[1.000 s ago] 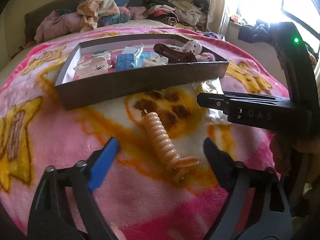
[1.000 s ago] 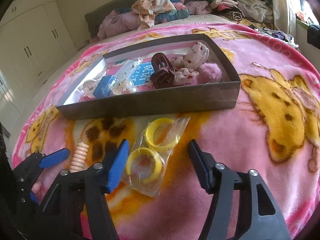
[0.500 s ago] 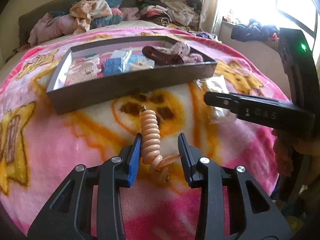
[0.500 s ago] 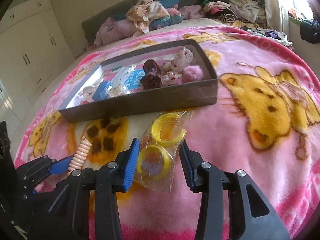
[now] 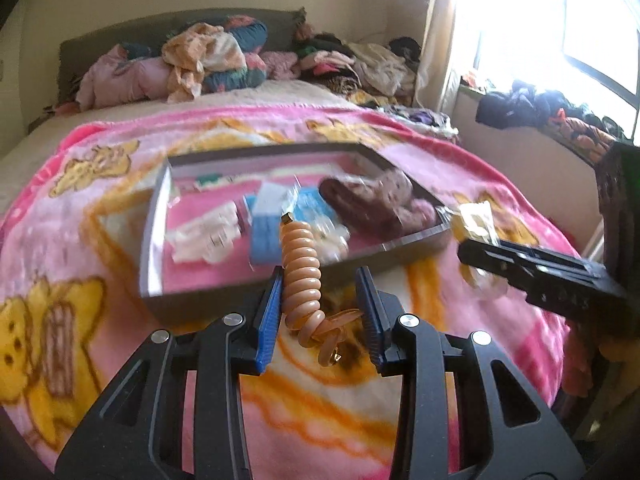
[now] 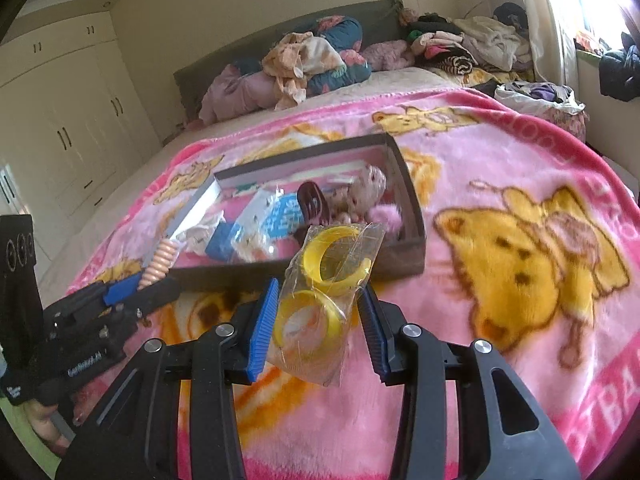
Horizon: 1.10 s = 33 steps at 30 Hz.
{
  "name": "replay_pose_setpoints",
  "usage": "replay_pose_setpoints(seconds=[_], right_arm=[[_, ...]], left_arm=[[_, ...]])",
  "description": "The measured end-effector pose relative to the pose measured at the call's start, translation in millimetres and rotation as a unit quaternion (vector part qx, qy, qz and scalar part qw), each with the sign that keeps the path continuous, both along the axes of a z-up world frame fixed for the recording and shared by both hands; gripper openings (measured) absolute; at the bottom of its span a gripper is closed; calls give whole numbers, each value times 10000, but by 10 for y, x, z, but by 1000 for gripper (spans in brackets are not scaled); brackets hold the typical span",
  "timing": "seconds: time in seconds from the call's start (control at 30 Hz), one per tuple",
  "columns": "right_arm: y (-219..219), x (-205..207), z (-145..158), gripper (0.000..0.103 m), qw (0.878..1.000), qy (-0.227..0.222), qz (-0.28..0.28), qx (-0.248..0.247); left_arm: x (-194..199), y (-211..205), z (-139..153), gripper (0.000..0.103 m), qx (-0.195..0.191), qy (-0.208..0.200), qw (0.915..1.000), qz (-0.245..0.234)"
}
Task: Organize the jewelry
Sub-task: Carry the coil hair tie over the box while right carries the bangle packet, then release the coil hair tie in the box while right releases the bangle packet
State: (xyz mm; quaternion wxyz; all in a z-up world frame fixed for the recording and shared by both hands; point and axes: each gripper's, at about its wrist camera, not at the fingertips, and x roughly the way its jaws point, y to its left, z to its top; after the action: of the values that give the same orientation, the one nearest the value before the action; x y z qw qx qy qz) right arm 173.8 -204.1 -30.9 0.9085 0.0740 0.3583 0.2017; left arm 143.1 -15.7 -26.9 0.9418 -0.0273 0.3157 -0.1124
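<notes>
A: We log the left tongs [image 5: 320, 308] closed about the peach spiral plastic hair coil [image 5: 301, 276]; coil lifted, upper end over the near wall of the shallow dark cardboard tray [image 5: 416, 242].

B: We agree; right tongs [image 6: 316, 316] pinch the clear plastic bag of two yellow bangles [image 6: 326, 276], raised before that tray's near wall [image 6: 224, 274]; tray rests on the pink cartoon-bear fleece blanket [image 6: 500, 184] on the bed; contents blurred.

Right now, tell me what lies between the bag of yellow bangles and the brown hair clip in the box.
Only the box's near wall. The right wrist view shows the bag lifted against it, the clip just behind.
</notes>
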Motion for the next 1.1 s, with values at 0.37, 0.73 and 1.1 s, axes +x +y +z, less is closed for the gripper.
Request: replay_pose_setpoints(seconds=[0.37,0.73,1.1], right_arm=[[111,267,81,39,9998,-137,59,-146],[353,630,29,39,9986,-87,251,-468],[370,1012,-82,39,9983,121,109,-566]], left_arm=[[327,143,106,28,-95,-179,9995,254],[688,261,-51,28,-199,59,9987,469],[822,171,-141,28,-247,105,9993,264]])
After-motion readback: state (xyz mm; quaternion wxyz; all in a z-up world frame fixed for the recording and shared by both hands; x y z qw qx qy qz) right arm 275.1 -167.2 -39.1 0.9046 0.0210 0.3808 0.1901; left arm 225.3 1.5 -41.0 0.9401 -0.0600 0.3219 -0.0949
